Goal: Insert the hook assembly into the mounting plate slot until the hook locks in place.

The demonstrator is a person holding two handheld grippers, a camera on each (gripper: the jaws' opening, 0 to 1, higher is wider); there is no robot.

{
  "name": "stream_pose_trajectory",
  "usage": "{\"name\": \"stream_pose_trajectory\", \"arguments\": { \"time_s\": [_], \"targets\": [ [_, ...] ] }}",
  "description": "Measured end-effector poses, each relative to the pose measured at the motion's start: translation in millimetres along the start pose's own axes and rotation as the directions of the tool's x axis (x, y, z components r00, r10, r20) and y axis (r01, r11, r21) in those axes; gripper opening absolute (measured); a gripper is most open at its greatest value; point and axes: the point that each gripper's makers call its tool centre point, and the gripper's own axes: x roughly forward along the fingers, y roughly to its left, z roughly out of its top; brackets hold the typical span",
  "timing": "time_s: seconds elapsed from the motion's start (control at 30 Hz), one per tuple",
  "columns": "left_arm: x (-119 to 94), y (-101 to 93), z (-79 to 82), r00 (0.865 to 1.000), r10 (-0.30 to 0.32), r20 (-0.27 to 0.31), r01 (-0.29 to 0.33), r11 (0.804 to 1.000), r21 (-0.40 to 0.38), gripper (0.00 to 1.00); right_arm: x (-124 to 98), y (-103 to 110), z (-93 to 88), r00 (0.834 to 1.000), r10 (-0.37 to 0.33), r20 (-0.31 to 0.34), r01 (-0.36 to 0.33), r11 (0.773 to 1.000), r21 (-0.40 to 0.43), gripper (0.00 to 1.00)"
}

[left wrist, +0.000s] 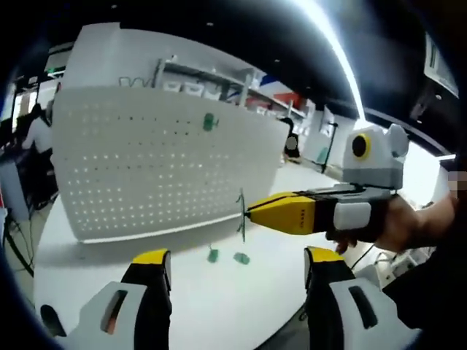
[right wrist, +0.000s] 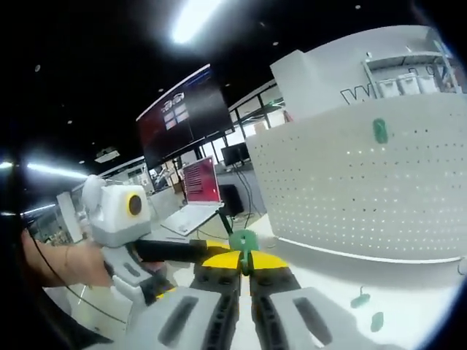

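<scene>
Step in hand: carrying a hook to the board. Right gripper has its jaws closed on a green hook; in the left gripper view this hook sits just short of the white pegboard. Left gripper has its jaws wide apart, holding nothing. One green hook is already mounted high on the board; two more lie on the table (no containers seen). Next move likely calls for aligning the hook with a slot and pressing until it seats.
</scene>
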Motion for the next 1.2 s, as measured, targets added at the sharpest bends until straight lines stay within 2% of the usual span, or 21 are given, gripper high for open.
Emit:
{"name": "stream_pose_trajectory", "arguments": {
  "time_s": [0.1,0.3,0.37,0.53,0.7,0.77,0.8,1.0,1.07,1.2],
  "targets": [
    [1,6.3,-3.6,1.0,0.02,-0.01,-0.02,0.999,-0.026,0.87,-1,-7,-1.0,1.0,-0.023,-0.009,0.023,1.0,-0.004,0.0],
    [0,7.0,-1.0,0.999,0.03,0.018,-0.029,0.998,-0.049,1.0,-3,-18,-2.2,0.998,-0.055,-0.007,0.055,0.998,-0.009,0.0],
    [-2,9.3,3.6,0.998,0.044,0.049,-0.043,0.999,-0.034,1.0,-3,-21,-1.9,0.998,-0.062,-0.004,0.062,0.998,-0.01,0.0],
    [-3,13.9,4.2,0.997,0.049,0.063,-0.046,0.998,-0.053,1.0,0,-25,0.0,0.997,-0.074,0.006,0.075,0.997,-0.026,0.0],
    [-6,15.0,6.6,0.995,0.052,0.082,-0.047,0.997,-0.062,1.0,3,-38,8.7,0.989,-0.138,0.046,0.141,0.987,-0.077,0.0],
    [-9,14.8,10.6,0.994,0.057,0.094,-0.052,0.997,-0.054,1.0,5,-46,16.3,0.982,-0.168,0.086,0.175,0.981,-0.078,0.0],
    [-10,14.5,11.4,0.994,0.06,0.096,-0.056,0.997,-0.045,1.0,6,-54,22.0,0.973,-0.197,0.12,0.207,0.975,-0.077,0.0],
    [-13,22.4,6.0,0.994,0.076,0.076,-0.074,0.996,-0.04,1.0,9,-82,38.2,0.937,-0.296,0.188,0.318,0.943,-0.1,0.0],
    [-15,24.5,5.2,0.994,0.081,0.076,-0.077,0.996,-0.046,1.0,9,-96,48.0,0.912,-0.342,0.227,0.371,0.923,-0.099,0.0],
    [-16,27.6,3.5,0.994,0.086,0.065,-0.084,0.995,-0.045,1.0,11,-116,64.7,0.88,-0.391,0.272,0.429,0.898,-0.099,0.0]
  ]
}}
